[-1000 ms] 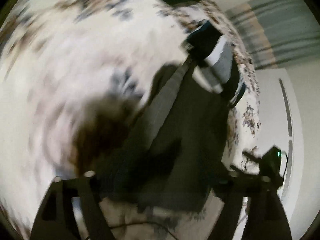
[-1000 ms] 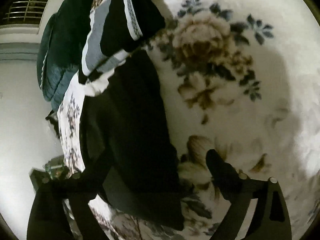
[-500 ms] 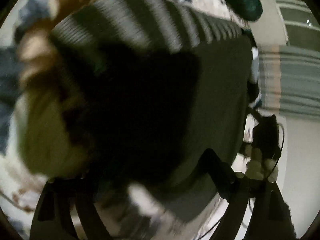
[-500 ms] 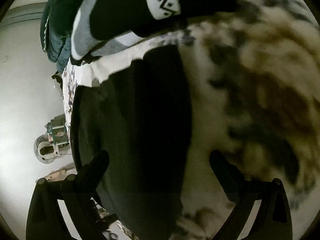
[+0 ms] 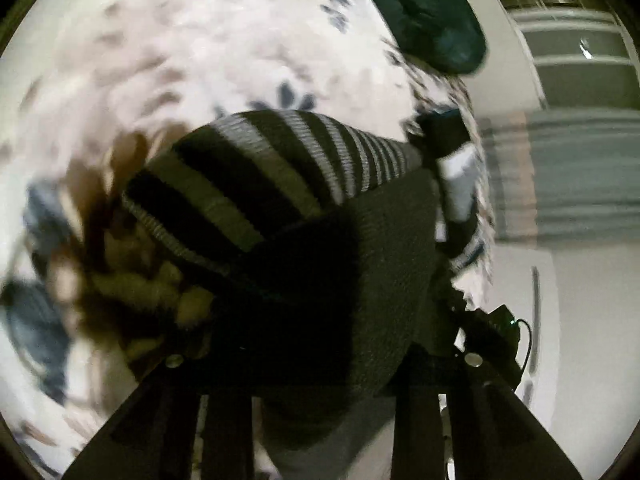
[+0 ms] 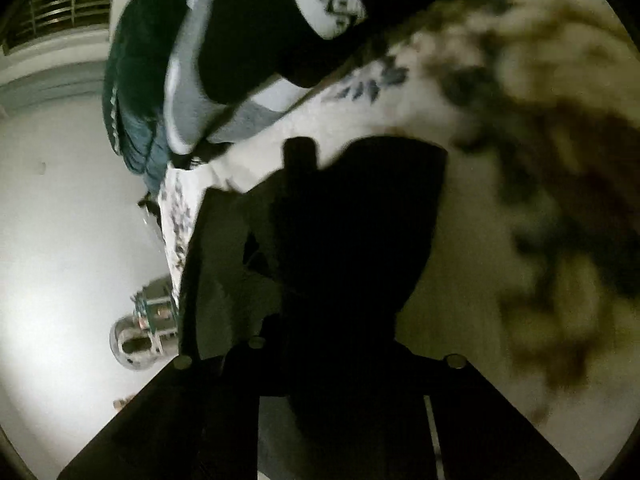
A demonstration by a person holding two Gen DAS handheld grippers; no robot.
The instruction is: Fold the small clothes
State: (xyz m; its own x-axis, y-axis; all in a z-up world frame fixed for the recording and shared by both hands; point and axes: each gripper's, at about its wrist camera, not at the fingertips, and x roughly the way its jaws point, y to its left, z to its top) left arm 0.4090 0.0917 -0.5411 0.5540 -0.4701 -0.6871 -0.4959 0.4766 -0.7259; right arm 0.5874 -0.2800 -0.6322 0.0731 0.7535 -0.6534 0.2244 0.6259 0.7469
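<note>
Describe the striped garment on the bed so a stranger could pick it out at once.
Start at the white floral bedspread. In front of the dark teal cushion at its far edge lies a dark knitted garment. Its grey-and-black striped band sets it apart from the folded black-and-white clothes beside it.

The left gripper [image 5: 320, 364] is matte black, its two broad flat arms running in from six o'clock, each tipped with a round silver screw head. At about four o'clock sits what may be a small black box with a green light and a thin black cable. The right gripper [image 6: 320, 356] is the same black, with two silver screws and a pale stripe along its right arm.
</note>
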